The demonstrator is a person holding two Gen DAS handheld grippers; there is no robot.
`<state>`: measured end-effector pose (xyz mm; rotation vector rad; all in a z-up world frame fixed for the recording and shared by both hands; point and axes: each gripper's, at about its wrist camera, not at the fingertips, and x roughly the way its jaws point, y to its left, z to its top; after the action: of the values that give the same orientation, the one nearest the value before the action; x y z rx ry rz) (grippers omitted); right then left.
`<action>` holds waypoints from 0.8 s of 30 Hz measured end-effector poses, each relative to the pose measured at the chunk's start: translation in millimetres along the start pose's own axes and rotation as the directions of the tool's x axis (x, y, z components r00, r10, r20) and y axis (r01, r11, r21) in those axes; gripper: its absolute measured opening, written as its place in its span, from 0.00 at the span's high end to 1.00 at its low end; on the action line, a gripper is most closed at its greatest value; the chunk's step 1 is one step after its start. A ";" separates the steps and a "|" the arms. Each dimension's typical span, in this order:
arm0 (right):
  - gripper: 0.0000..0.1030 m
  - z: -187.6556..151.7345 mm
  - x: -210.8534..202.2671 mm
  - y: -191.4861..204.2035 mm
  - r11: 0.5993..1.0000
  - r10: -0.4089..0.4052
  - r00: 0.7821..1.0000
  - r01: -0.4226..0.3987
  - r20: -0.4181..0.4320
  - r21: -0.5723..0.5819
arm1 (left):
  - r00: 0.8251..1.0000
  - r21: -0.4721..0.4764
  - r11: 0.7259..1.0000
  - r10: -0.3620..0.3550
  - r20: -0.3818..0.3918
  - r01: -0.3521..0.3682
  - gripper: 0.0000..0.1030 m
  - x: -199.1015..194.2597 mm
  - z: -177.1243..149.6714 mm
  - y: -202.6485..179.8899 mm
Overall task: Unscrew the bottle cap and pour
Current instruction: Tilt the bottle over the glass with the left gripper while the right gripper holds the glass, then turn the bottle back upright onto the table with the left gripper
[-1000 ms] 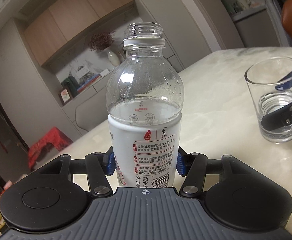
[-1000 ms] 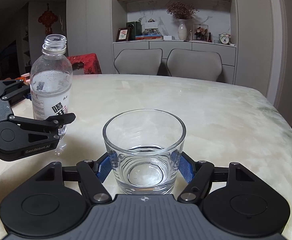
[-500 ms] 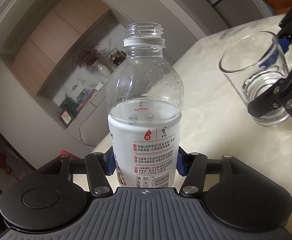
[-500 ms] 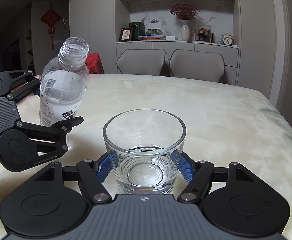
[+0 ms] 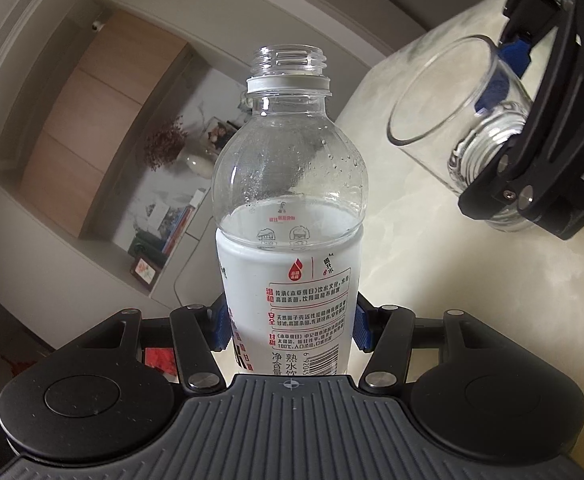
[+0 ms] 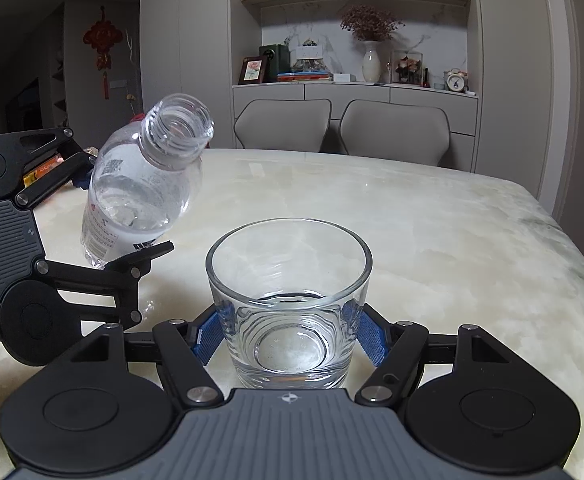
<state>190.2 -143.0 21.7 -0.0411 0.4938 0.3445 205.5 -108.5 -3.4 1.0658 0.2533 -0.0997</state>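
Observation:
My left gripper (image 5: 290,326) is shut on an uncapped clear plastic bottle (image 5: 288,216) with a white label, partly full of water. In the right wrist view the bottle (image 6: 144,184) is tilted, its open mouth leaning toward the glass, lifted off the table. My right gripper (image 6: 290,334) is shut on a clear glass tumbler (image 6: 290,300) that stands on the marble table (image 6: 431,240) with a little water at its bottom. The glass (image 5: 463,128) shows at the upper right of the left wrist view. No cap is in view.
Two grey chairs (image 6: 343,128) stand at the table's far edge. Behind them is a sideboard (image 6: 351,92) with a vase, books and a clock. The left gripper's body (image 6: 24,248) is left of the glass.
The left gripper has lifted and tilted the bottle toward the glass, moving it closer. The right gripper and the glass have stayed in place.

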 end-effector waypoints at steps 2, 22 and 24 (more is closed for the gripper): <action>0.29 -0.2 -0.1 -0.2 1.000 0.001 1.000 -0.001 0.001 -0.001 | 1.000 0.018 1.000 0.001 -0.005 0.000 0.46 1.4 0.3 -2.8; 0.29 0.0 2.4 1.8 1.000 0.001 1.000 -0.001 0.004 -0.003 | 0.995 -0.224 0.970 -0.100 -0.001 0.097 0.46 4.3 -7.7 23.3; 0.29 0.3 2.3 2.0 1.000 -0.002 1.000 0.002 0.003 -0.001 | 0.990 -0.311 0.941 -0.139 0.009 0.135 0.46 5.1 -12.2 35.6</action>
<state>191.6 -140.4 20.9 -0.0421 0.4907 0.3433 215.7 -80.4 20.1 0.7337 0.3429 -0.1723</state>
